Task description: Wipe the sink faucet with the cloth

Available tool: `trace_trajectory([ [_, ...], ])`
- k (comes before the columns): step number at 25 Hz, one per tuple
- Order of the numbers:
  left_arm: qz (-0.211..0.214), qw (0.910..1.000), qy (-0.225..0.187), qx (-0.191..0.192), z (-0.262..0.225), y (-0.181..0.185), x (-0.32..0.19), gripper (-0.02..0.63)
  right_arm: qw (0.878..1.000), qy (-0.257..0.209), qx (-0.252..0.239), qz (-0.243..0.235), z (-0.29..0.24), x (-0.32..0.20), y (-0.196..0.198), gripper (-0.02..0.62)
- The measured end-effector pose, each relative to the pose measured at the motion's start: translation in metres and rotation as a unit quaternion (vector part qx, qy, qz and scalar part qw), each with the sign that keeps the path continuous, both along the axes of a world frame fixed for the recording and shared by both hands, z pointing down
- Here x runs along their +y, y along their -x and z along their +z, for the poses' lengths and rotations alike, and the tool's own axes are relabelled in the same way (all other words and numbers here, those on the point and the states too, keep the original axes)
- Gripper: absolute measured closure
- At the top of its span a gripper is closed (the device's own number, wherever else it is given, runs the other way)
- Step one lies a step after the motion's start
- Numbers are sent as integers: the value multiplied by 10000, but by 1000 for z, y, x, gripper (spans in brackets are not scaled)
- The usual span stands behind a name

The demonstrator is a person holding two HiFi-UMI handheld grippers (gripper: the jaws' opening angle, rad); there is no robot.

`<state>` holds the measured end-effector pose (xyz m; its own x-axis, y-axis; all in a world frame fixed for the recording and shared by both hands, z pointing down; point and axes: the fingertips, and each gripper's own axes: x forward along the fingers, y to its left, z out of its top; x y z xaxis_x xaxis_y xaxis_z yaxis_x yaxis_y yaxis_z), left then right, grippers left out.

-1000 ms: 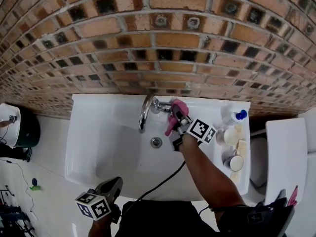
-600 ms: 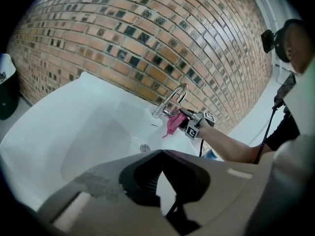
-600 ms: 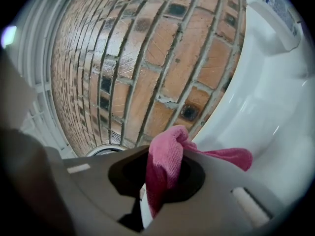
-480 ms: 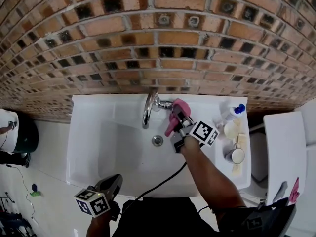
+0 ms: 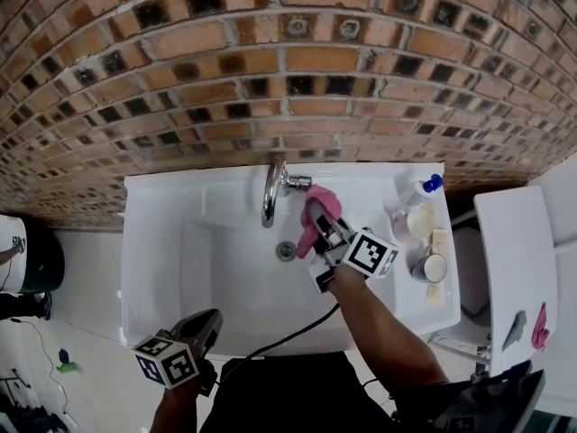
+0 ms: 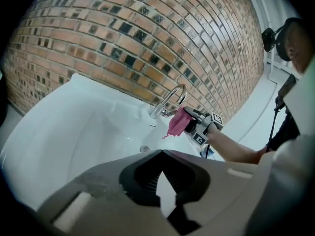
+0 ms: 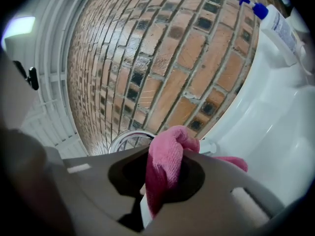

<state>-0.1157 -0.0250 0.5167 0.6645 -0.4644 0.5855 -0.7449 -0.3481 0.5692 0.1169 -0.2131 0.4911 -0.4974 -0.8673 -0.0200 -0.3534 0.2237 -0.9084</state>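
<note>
Right gripper (image 5: 318, 230) jaws clamp the pink cloth (image 5: 320, 207), bunched forward as a wiping pad just beside the faucet (image 5: 270, 193); left gripper (image 5: 208, 322) jaws together, empty, held clear of the work

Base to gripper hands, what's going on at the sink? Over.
Right gripper shut on pink cloth, beside the faucet. Left gripper shut, empty, by front of the sink. Nothing blocking.

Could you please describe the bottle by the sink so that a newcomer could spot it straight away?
Find the white sink below the brick wall and look along its right ledge. The bottle is at the wall end of that ledge. It alone has a blue top; the containers next to it are round, with no blue on them.
</note>
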Motion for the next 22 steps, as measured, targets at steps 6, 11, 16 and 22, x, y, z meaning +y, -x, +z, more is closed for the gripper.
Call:
trace_trajectory([
  [6, 83, 9999, 144, -19, 9, 3, 4, 601, 9952, 770, 439, -405, 72, -1, 26, 549],
  [11, -121, 9996, 231, -119, 9, 15, 10, 601, 9904, 1358, -263, 84, 123, -38, 20, 549],
  [16, -479, 9983, 211, -254, 9, 30, 8, 601, 9903, 1350, -284, 169, 126, -64, 18, 549],
  [22, -581, 9976, 312, -213, 13, 28, 10, 601, 9874, 1376, -767, 155, 113, -63, 21, 549],
])
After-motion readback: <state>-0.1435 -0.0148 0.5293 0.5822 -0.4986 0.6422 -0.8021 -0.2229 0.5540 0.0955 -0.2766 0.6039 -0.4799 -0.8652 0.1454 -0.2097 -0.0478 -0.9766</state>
